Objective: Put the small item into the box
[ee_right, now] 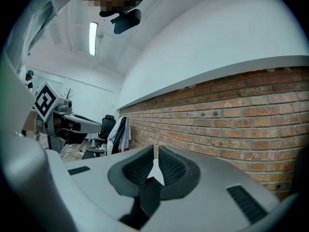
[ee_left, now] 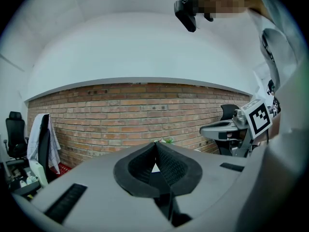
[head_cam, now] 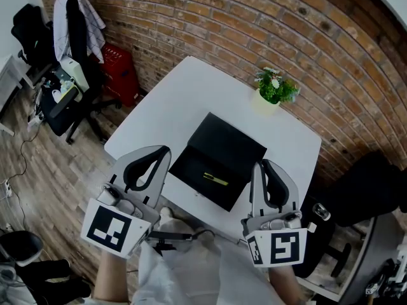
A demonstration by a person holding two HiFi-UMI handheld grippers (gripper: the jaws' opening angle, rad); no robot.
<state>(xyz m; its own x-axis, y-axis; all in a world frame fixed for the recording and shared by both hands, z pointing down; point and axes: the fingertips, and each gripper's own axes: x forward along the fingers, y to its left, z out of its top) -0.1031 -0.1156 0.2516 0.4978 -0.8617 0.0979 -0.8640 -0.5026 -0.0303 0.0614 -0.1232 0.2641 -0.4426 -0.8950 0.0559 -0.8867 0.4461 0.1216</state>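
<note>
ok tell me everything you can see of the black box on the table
The black box is flat, matt and dark, like card. It lies open on the white table, turned at an angle near the table's front edge. A crease splits it into a far panel and a near one. A small yellow-green item lies on the near panel. The left gripper and right gripper flank it without touching.

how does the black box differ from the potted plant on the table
The box is black, flat and lies open near the person's edge of the table; the plant is green and stands upright in a pale pot at the far edge, by the brick wall. The box has a small yellow item lying in it; the pot holds only the plant. Both sit on the white table.
</note>
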